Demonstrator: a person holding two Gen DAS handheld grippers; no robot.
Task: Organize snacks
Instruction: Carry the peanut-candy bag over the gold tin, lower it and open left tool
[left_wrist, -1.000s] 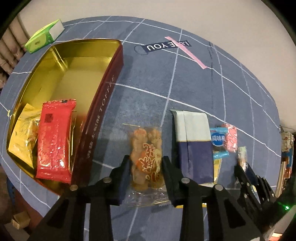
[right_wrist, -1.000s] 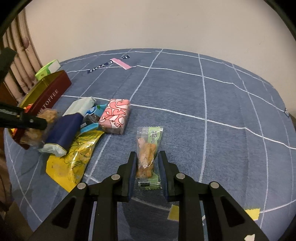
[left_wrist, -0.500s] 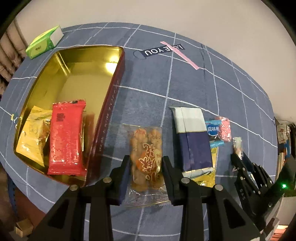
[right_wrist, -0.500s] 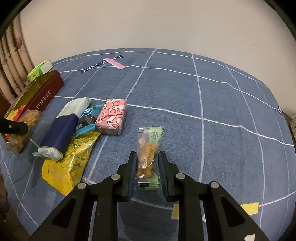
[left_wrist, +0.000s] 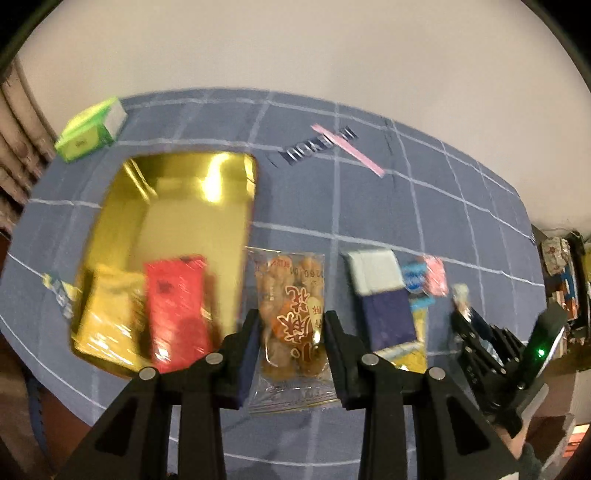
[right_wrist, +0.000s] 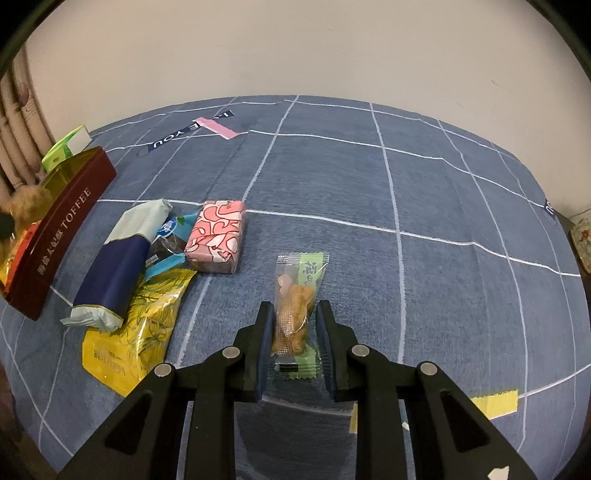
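Left gripper (left_wrist: 290, 334) pinches a clear fried-snack packet (left_wrist: 291, 314) aloft, the gold toffee tin (left_wrist: 236, 221) at its ten o'clock. Light, crinkly, crushable – grip the edges. Right gripper (right_wrist: 291, 332) straddles a green-labelled snack sachet (right_wrist: 297, 299) – contact unclear

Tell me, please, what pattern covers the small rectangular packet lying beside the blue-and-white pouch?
Pink with white curved, heart-like shapes on the small rectangular packet; clearest in the right wrist view.
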